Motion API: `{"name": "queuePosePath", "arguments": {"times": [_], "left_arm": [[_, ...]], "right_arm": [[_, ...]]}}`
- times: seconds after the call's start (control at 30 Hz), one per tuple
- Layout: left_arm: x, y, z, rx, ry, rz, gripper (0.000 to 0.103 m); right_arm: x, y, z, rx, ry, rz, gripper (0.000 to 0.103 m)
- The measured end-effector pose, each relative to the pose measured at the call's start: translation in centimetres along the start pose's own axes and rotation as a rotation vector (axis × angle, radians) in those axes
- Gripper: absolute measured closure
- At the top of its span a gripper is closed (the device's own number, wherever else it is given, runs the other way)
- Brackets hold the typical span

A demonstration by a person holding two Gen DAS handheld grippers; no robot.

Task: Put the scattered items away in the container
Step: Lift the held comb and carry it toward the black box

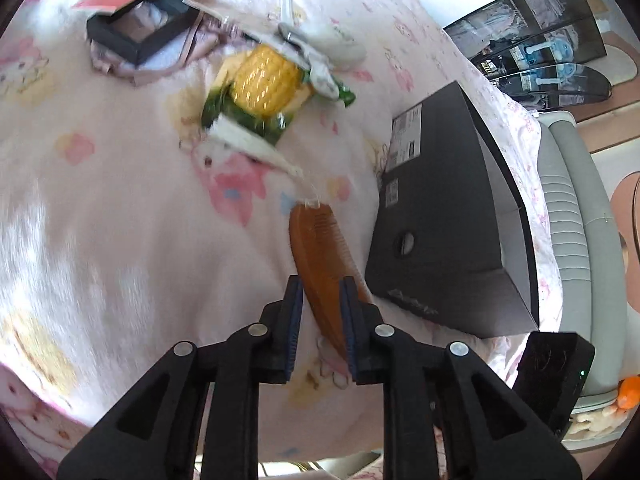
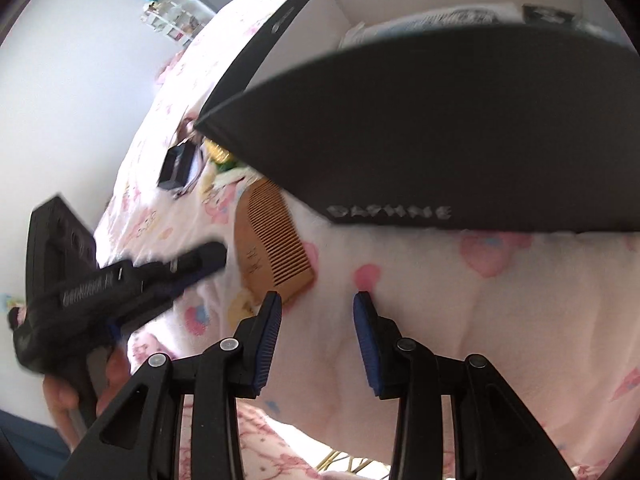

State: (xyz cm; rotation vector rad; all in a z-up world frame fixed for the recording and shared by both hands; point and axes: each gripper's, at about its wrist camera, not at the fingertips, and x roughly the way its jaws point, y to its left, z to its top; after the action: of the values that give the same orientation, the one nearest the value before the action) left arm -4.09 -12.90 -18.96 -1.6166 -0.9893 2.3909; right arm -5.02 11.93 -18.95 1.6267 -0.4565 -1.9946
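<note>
A: Left gripper (image 1: pixel 320 320)? 
B: Jaws parted, straddling the near end of the wooden comb (image 1: pixel 320 256); pads either side of it, can't confirm they touch; the comb looks to be lying flat on the pink printed bedspread (image 1: pixel 120 208), so not a grasp yet.

A: Right gripper (image 2: pixel 318 338)? 
B: Spread wide, nothing between the pads; hovers over the bedspread just beside the comb's corner, below the box's front wall.

A: Container? 
B: Black cardboard box (image 1: pixel 448 216), lid off, white inside; sits on the bedspread with the comb just beside its left wall. In the right wrist view some pale and dark stuff lies inside it, too blurred to name.

A: Scattered items? 
B: Corn in a clear green-edged packet (image 1: pixel 264 88) farther up the bed, well apart from the box; a white paper-like piece (image 1: pixel 244 140) touching it; small black open tray (image 1: pixel 140 32) on a pinkish pouch beyond; a pale rounded thing (image 1: pixel 336 40) next to the corn, blurred.

A: Anything else? 
B: Left gripper body shows from the side in the right wrist view, motion-smeared, tip close to the comb.
</note>
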Motion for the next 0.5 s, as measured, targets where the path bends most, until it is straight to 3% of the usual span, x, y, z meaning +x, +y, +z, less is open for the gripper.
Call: {"name": "queuePosePath", "arguments": {"times": [0.07, 0.23, 0.4, 0.5], "left_arm": [[1.4, 0.0, 2.1, 0.030, 0.002, 0.042, 0.080], [5.0, 0.2, 4.8, 0.054, 0.085, 0.064, 0.079], [5.0, -0.9, 4.0, 0.122, 0.122, 0.083, 0.079], [3.6, -0.7, 2.5, 0.097, 0.127, 0.065, 0.078]], "right_arm": [[0.7, 0.2, 0.0, 0.019, 0.011, 0.038, 0.070], [2.0, 1.1, 0.7, 0.010, -0.008, 0.069, 0.070], [2.0, 0.9, 1.2, 0.043, -0.036, 0.067, 0.070], [1.1, 0.6, 1.3, 0.047, -0.059, 0.040, 0.070]]}}
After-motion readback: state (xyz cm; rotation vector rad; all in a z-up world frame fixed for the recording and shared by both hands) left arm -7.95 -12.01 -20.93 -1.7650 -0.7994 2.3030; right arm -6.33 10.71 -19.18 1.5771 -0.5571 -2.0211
